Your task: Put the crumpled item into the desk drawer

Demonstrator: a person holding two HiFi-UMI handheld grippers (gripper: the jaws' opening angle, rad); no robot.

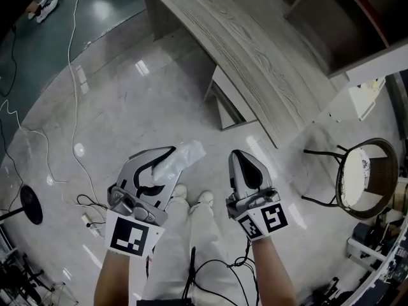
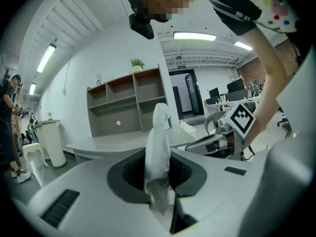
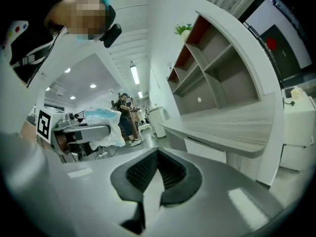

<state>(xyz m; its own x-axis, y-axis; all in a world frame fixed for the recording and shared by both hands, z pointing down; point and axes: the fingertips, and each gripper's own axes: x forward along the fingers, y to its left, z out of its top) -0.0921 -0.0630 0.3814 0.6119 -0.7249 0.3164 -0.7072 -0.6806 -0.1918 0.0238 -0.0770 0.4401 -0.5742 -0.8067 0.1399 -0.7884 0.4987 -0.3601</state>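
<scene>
One whitish, translucent crumpled item (image 1: 182,159)

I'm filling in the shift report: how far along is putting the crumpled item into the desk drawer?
Done: the crumpled item is picked up, clamped in the left tongs. In hand: it is held above the floor, short of the desk. Left: the drawer under the desk looks shut; the right tongs, closed and empty, could open it, then the item goes in.
</scene>
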